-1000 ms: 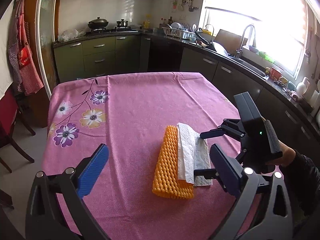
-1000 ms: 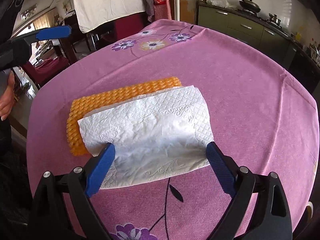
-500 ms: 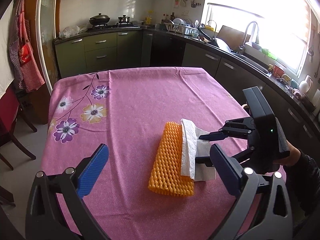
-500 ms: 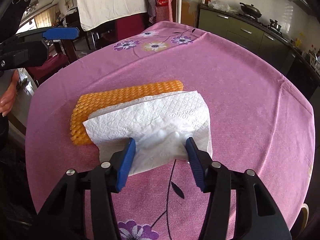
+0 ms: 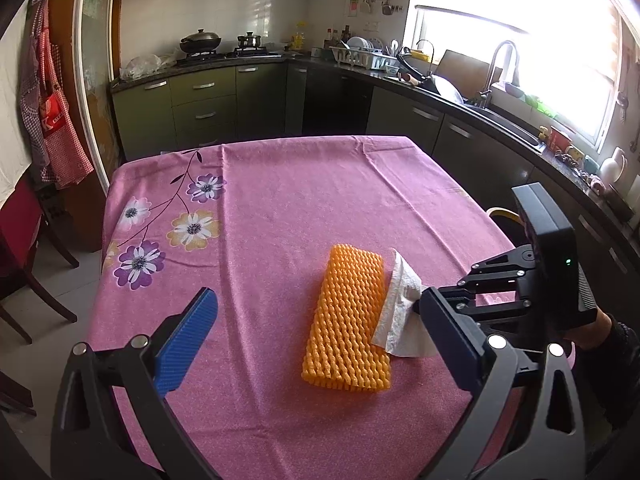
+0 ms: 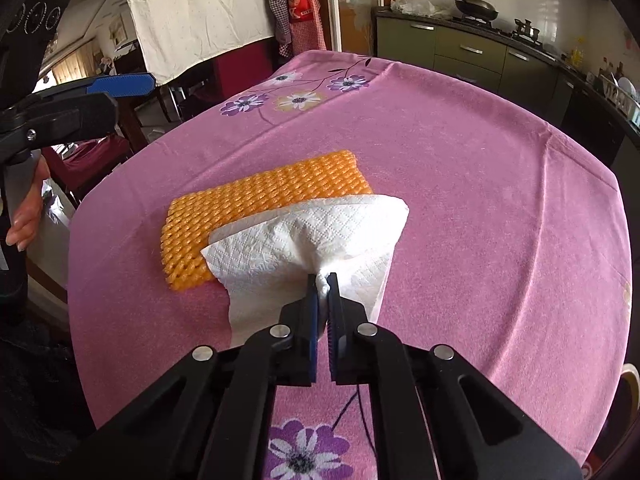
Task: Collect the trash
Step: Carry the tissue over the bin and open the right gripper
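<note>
A white paper napkin (image 6: 320,236) lies partly over an orange foam net sleeve (image 6: 256,200) on the pink flowered tablecloth (image 6: 480,184). My right gripper (image 6: 323,280) is shut on the napkin's near edge, bunching it up. In the left wrist view the napkin (image 5: 400,304) is lifted off the orange sleeve (image 5: 348,316), pinched by the right gripper (image 5: 420,300). My left gripper (image 5: 316,328) is open and empty, hovering above the table short of the sleeve.
Dark green kitchen cabinets (image 5: 200,108) and a sink counter (image 5: 500,116) run behind and right of the table. A red chair (image 5: 20,240) stands at the left. The table edge (image 6: 100,200) is close to the sleeve.
My right gripper has closed from wide open onto the napkin's edge, bunching and lifting it. The left gripper has drawn back and risen slightly, still open.
</note>
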The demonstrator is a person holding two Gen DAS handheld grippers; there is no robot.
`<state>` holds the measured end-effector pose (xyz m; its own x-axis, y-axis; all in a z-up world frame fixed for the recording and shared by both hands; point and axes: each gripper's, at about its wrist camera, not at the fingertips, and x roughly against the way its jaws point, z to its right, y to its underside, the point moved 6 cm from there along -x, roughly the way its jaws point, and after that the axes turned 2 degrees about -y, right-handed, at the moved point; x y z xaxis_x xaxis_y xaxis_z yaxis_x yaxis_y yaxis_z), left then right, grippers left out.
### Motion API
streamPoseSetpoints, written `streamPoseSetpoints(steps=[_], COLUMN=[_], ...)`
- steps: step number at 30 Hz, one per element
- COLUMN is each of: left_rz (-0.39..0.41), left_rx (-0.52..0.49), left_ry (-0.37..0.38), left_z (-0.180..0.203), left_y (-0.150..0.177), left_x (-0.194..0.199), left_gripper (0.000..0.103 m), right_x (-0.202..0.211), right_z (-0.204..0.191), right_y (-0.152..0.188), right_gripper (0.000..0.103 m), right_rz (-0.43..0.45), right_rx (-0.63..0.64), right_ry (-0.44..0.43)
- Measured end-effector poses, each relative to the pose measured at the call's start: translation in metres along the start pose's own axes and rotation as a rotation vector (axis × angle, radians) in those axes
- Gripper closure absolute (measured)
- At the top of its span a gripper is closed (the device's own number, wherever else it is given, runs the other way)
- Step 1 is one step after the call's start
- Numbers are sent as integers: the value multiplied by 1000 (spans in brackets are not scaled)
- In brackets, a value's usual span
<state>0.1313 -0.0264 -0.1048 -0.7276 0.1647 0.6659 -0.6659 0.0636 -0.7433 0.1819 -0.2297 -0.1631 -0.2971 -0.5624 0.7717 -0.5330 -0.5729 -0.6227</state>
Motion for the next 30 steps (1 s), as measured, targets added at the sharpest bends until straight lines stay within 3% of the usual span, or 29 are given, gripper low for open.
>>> streamPoseSetpoints(steps=[6, 12, 18, 24, 25, 26, 28, 30], left_rz=[1, -6, -14, -18, -18, -18, -18, -17], left_rx=[-16, -31, -45, -67, -70, -71, -73, -76], left_ry=[23, 45, 53, 52, 51, 51, 52, 55], left_z=[9, 19, 28, 36, 36, 37, 38, 39], left_y=[-1, -1, -2, -2, -2, -2, -2, -2], left_x=[-3, -8, -12, -11, -11, -11, -10, -10], left_gripper=[7, 7, 7, 7, 7, 7, 7, 7], right_x=[65, 151, 191, 178, 174, 172, 176, 182], right_z=[37, 130, 221, 286, 294, 301, 309, 305], right_y=[20, 68, 126, 167, 173, 180, 189, 192], right_gripper=[99, 98, 98, 96, 85, 66, 57, 57], right_rz=[90, 162, 113, 31, 16, -1, 5, 42], right_rx=[-128, -342, -495, -603, -623, -648, -675, -710], right_ry=[90, 323, 537, 629, 632, 643, 682, 671])
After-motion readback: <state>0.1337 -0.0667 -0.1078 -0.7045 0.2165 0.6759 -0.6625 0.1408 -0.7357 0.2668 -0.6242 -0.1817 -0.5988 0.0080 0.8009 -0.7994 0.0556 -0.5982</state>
